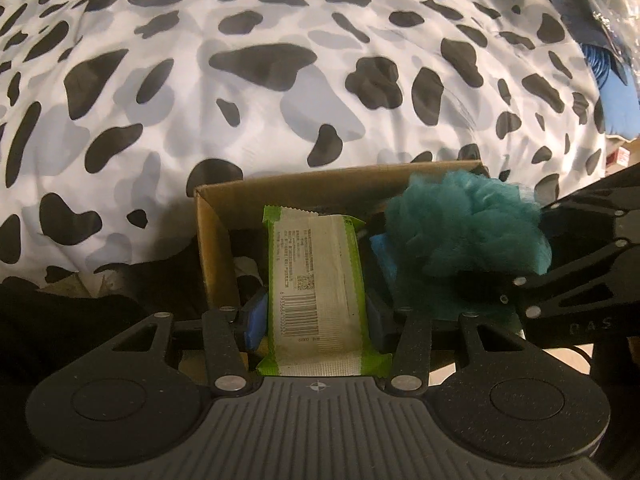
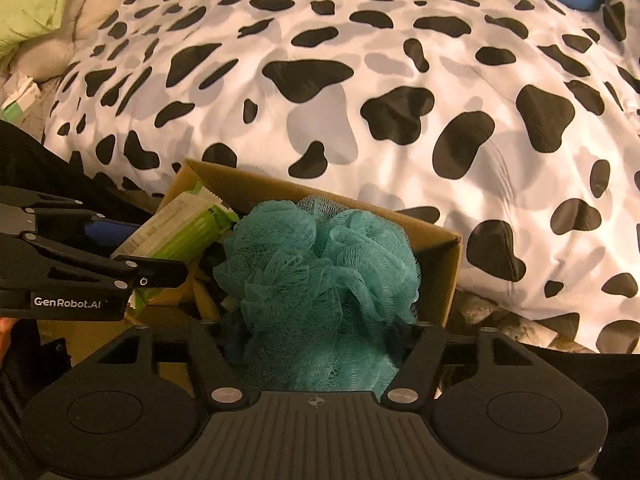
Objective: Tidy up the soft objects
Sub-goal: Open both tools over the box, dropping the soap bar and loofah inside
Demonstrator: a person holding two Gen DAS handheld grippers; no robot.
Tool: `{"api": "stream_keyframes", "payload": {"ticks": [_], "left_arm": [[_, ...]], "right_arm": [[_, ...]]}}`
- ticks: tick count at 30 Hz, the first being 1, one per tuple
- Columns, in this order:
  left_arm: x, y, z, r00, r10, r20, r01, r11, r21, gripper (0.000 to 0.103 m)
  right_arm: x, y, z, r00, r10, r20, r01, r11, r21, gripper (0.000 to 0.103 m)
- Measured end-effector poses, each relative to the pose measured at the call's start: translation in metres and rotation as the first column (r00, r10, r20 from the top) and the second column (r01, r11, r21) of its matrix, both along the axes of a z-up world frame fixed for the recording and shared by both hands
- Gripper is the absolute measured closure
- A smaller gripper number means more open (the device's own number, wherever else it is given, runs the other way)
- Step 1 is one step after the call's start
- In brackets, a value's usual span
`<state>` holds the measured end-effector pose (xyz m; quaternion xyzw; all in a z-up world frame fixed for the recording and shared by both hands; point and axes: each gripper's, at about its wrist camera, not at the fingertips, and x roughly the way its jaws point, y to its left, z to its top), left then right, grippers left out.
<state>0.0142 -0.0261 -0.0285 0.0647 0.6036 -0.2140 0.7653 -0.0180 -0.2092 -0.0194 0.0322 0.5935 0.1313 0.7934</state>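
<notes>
My left gripper point(image 1: 316, 316) is shut on a green and white wipes packet point(image 1: 316, 280), held over the open cardboard box point(image 1: 212, 248). My right gripper point(image 2: 320, 332) is shut on a teal mesh bath pouf point(image 2: 320, 264), also over the box point(image 2: 436, 276). The pouf point(image 1: 464, 232) shows at the right of the left wrist view with the right gripper's arms beside it. The packet point(image 2: 180, 228) shows at the left of the right wrist view, with the left gripper's arms in front of it. Dark items lie inside the box, partly hidden.
A cow-print duvet point(image 1: 280, 80) fills the area behind the box in both views. A green pillow point(image 2: 32, 4) lies at the far left. Black fabric point(image 1: 60, 312) lies left of the box. Blue things point(image 1: 604, 68) sit at the far right.
</notes>
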Motion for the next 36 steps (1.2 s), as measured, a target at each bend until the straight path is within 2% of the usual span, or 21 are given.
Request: {"api": "stream_keyframes", "payload": {"ticks": [1, 4, 6, 13, 14, 15, 16, 22, 27, 36], "left_arm": [[0.001, -0.001, -0.002, 1.000, 0.002, -0.008, -0.002, 1.000, 0.008, 0.055], [0.003, 0.000, -0.005, 0.999, 0.019, -0.029, -0.018, 1.000, 0.016, 0.053], [0.004, 0.001, -0.005, 0.999, 0.026, -0.028, -0.026, 1.000, 0.009, 0.024], [0.006, 0.005, -0.003, 0.998, 0.064, -0.003, -0.064, 0.997, 0.032, 0.018], [0.007, 0.007, -0.003, 0.997, 0.079, -0.001, -0.079, 0.996, 0.040, 0.013], [0.008, 0.009, -0.003, 0.996, 0.095, -0.002, -0.094, 0.994, 0.046, 0.004], [0.008, 0.011, -0.003, 0.994, 0.111, 0.000, -0.110, 0.993, 0.052, 0.001], [0.004, 0.017, -0.002, 0.989, 0.147, -0.006, -0.145, 0.985, 0.091, 0.000], [-0.001, 0.022, 0.001, 0.985, 0.171, -0.002, -0.170, 0.981, 0.090, 0.000], [-0.012, 0.024, 0.003, 0.984, 0.178, -0.017, -0.175, 0.978, 0.110, 0.000]], "right_arm": [[0.001, -0.001, 0.000, 1.000, -0.007, -0.004, 0.007, 1.000, -0.002, 0.011], [0.002, -0.007, 0.002, 0.999, -0.034, 0.003, 0.034, 0.999, 0.003, 0.000], [0.003, -0.009, 0.000, 0.999, -0.049, -0.009, 0.049, 0.999, 0.001, 0.000], [0.005, -0.007, -0.008, 0.998, -0.049, -0.049, 0.046, 0.997, -0.056, 0.000], [0.006, -0.007, -0.009, 0.997, -0.052, -0.053, 0.048, 0.997, -0.064, 0.000], [0.006, -0.007, -0.009, 0.997, -0.055, -0.056, 0.051, 0.996, -0.069, 0.000], [0.007, -0.008, -0.009, 0.996, -0.061, -0.058, 0.056, 0.996, -0.076, 0.000], [0.005, -0.010, -0.005, 0.993, -0.109, -0.044, 0.102, 0.986, -0.133, 0.000], [-0.002, -0.012, -0.002, 0.989, -0.140, -0.050, 0.130, 0.978, -0.165, 0.000], [-0.022, -0.005, 0.001, 0.984, -0.144, -0.101, 0.131, 0.983, -0.125, 0.000]]}}
